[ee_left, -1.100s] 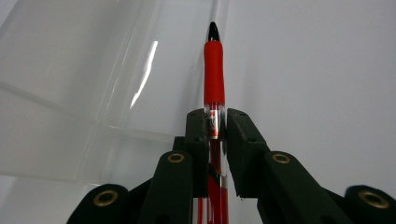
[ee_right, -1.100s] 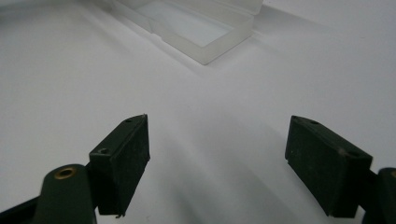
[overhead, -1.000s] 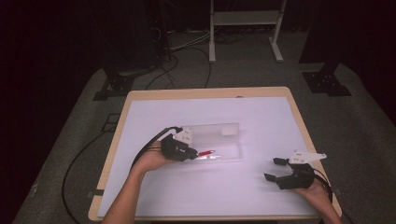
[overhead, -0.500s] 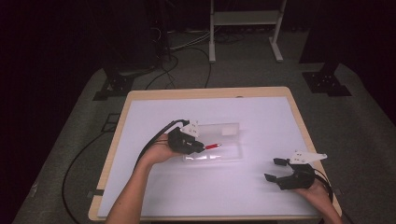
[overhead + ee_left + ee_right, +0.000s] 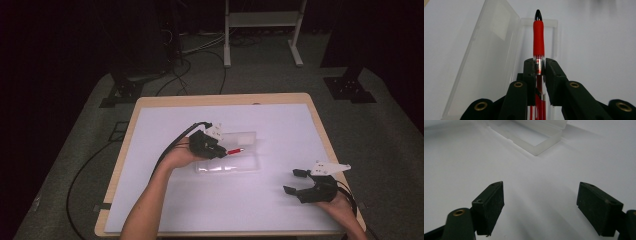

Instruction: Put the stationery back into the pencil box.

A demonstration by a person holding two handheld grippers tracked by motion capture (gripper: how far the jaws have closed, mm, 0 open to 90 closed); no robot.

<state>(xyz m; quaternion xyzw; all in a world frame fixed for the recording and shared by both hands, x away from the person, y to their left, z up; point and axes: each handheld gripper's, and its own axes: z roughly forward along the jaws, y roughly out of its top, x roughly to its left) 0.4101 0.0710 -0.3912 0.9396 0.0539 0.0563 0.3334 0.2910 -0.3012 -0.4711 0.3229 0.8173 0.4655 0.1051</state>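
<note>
Left tongs (image 5: 223, 150), held in the person's left hand (image 5: 181, 156), are closed on a red pen (image 5: 235, 150); in the left gripper view the two black pads clamp the pen's clear barrel (image 5: 538, 65) just behind its red grip section, and the dark tip points away from the tongs (image 5: 539, 65). The pen is lifted off the worktop (image 5: 165, 200) and hangs over an open clear plastic case (image 5: 235, 159), whose lid (image 5: 487, 50) lies folded out flat beside the tray (image 5: 550, 45); in the high view the pen lies roughly level, its tip toward the worktop's right side. The case sits near the middle of the white worktop. Right tongs (image 5: 295, 181), held in the right hand (image 5: 340, 205) near the worktop's front right corner, stand wide open with nothing between the pads (image 5: 489, 206); in the right gripper view bare white surface lies between them, and the case (image 5: 534, 135) shows farther off, well apart from these tongs (image 5: 541, 207).
</note>
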